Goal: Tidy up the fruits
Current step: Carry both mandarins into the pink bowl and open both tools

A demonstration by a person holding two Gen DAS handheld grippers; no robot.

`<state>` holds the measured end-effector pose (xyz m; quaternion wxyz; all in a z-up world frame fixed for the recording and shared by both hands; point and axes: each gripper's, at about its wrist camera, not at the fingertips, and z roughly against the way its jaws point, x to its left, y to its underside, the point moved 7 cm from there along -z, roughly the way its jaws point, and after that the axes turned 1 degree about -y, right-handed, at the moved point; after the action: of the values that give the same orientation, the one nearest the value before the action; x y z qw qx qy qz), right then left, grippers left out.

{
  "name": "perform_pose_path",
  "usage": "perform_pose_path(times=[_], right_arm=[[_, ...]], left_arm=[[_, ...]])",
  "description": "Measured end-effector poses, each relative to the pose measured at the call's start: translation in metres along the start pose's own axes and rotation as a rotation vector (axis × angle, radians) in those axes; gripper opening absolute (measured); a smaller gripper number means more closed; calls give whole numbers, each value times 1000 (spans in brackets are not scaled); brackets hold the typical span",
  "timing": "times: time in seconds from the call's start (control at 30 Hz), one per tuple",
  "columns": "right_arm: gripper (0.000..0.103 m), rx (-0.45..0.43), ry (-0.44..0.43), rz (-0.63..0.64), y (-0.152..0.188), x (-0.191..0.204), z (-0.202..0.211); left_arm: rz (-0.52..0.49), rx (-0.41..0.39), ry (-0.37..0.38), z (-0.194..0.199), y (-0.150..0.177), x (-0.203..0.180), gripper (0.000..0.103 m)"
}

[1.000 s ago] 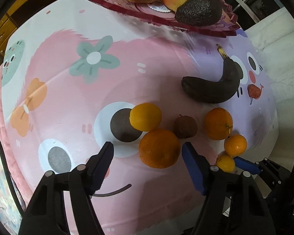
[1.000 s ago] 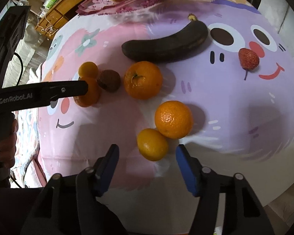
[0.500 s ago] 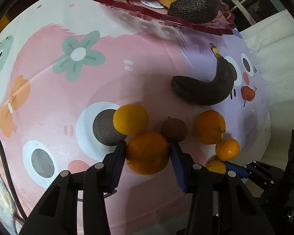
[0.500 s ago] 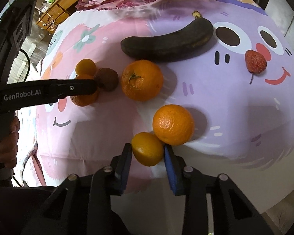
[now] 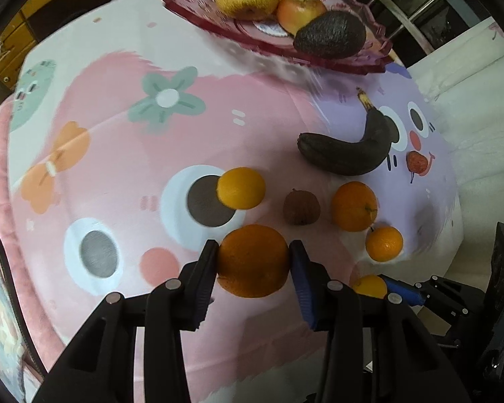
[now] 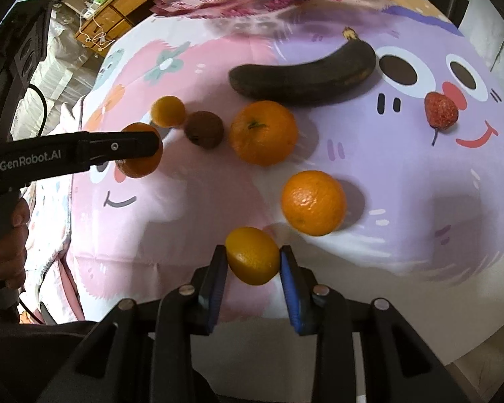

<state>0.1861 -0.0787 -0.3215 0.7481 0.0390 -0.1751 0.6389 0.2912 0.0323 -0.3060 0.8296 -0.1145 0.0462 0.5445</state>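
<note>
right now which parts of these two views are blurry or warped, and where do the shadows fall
Left wrist view: the pink fruit tray edge is smeared, the tablecloth bulges with fisheye, corners black. Right wrist view: the tray is also blurred, the black banana sharp; the loose orange casts a shadow to its right.

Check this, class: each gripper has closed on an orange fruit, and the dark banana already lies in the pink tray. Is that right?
Not quite. The banana lies on the cloth, outside the tray, as the right wrist view shows. The rest holds: the left gripper is shut on a large orange, and the right gripper on a small orange.
</note>
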Motion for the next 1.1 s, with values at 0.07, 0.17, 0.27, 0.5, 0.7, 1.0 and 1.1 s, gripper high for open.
perform_pose_path(times=[0.07, 0.17, 0.27, 0.5, 0.7, 1.0, 1.1], right_arm=[[32, -24, -7, 8, -1, 7, 9], [32, -58, -13, 24, -5, 18, 20], [32, -100, -24, 41, -14, 29, 34], [32, -191, -38, 87, -45, 51, 65], [32, -229, -62, 138, -86, 64, 79], [32, -264, -103, 140, -147, 57, 82], [32, -253, -118, 120, -162, 49, 73]], left_arm=[[1, -18, -6, 9, 2, 1, 41], [8, -46, -15, 29, 7, 7, 41], [16, -78, -30, 47, 9, 12, 41], [54, -160, -45, 85, -1, 31, 41], [83, -231, -68, 112, -32, 39, 41], [70, -301, -78, 123, -105, 35, 41], [86, -305, -68, 112, -127, 31, 41]])
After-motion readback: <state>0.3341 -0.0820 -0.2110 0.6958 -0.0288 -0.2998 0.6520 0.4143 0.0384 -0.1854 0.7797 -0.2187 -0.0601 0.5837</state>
